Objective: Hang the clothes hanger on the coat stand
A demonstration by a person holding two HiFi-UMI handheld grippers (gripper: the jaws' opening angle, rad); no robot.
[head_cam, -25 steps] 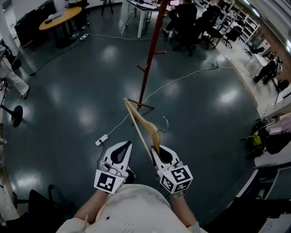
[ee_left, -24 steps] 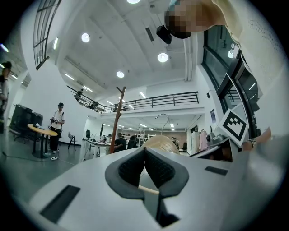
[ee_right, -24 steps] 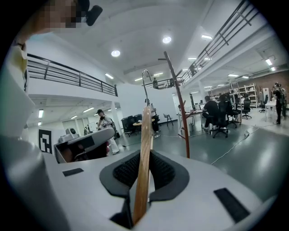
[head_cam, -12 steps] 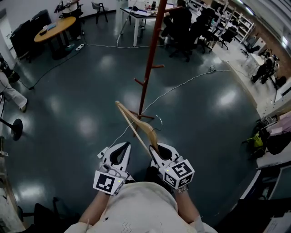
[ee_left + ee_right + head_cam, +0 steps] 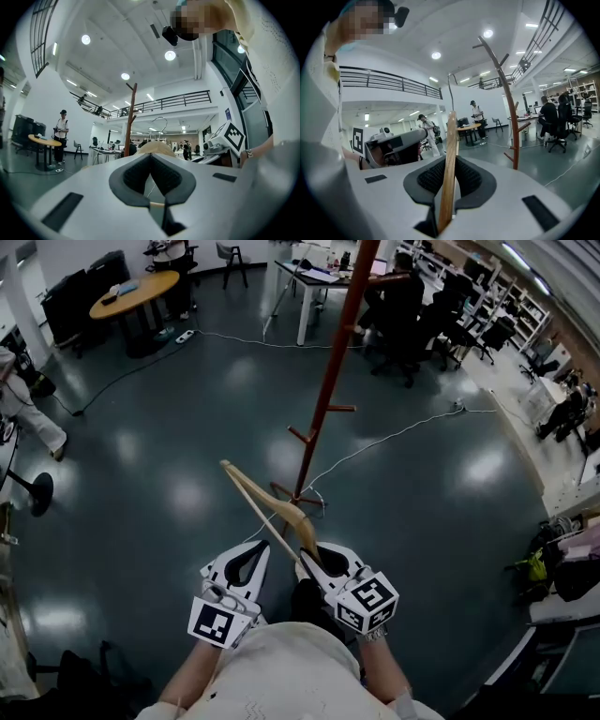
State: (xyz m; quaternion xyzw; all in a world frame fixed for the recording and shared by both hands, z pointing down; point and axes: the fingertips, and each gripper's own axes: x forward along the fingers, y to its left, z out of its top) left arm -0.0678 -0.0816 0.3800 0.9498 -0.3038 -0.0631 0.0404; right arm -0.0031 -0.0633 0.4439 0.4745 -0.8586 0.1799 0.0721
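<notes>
The coat stand (image 5: 330, 390) is a red-brown pole with short pegs, rising from the dark floor straight ahead; it also shows in the left gripper view (image 5: 131, 122) and the right gripper view (image 5: 509, 108). A light wooden clothes hanger (image 5: 267, 507) slants up and to the left from my right gripper (image 5: 309, 551), which is shut on one of its arms. That arm (image 5: 449, 164) runs between the pads, with the wire hook (image 5: 450, 89) above. My left gripper (image 5: 262, 540) is beside it, shut and holding nothing, its tips (image 5: 150, 155) meeting in front of the hanger (image 5: 153, 147).
A white cable (image 5: 403, 432) trails across the floor past the stand's base. A round yellow table (image 5: 136, 292) stands at the back left, desks with seated people (image 5: 403, 296) at the back right. A person (image 5: 28, 413) is at the left edge.
Both grippers and the hanger have come closer to the coat stand; its pole looms larger and its base now lies just beyond the hanger. The hanger leans further left.
</notes>
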